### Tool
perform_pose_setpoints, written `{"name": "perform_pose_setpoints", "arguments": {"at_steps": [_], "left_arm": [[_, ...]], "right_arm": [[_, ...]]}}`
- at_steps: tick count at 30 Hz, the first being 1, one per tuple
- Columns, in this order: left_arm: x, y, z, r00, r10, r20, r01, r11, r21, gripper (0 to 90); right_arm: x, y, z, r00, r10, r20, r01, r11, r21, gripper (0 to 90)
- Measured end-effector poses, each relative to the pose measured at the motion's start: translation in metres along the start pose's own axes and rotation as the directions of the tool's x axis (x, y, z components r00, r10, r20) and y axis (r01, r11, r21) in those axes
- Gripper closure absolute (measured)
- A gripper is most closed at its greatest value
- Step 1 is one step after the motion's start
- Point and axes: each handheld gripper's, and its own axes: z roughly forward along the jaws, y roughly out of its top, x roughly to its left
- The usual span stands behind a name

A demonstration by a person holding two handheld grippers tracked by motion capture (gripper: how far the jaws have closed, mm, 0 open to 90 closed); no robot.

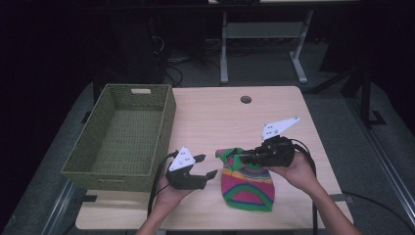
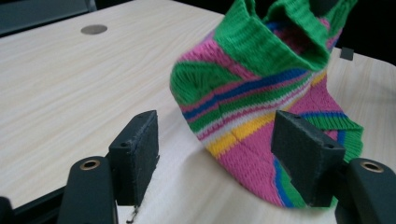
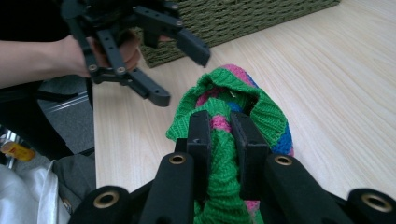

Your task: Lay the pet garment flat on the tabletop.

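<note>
A green woven rectangular basket stands on the left part of the pale wooden table, its near end overhanging the table's left near region. Just right of it, near the front edge, the left gripper is held in a hand with its jaws spread wide and holding nothing; in the left gripper view the sock sits between and beyond them, untouched. Right of that lies a knitted sock striped in pink, green, blue and yellow, its toe toward the near edge and its green cuff lifted off the table. The right gripper, coming from the right hand, has its jaws pinched closed on that cuff.
</note>
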Motion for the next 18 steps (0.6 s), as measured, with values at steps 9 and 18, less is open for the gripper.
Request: {"name": "perform_pose_setpoints", "arguments": {"at_steps": [9, 18], "left_arm": [[0.015, 0.006, 0.016, 0.9967, 0.031, 0.075, -0.03, 0.9994, -0.019, 35.1], [0.028, 0.01, 0.04, 0.9929, -0.004, 0.119, 0.007, 0.9996, -0.026, 29.7]], "right_arm": [[-0.007, -0.003, -0.005, 0.9991, -0.006, -0.042, 0.005, 1.0, -0.016, 78.3], [-0.012, -0.009, -0.011, 0.9974, -0.008, -0.071, 0.004, 0.999, -0.046, 78.3]]}}
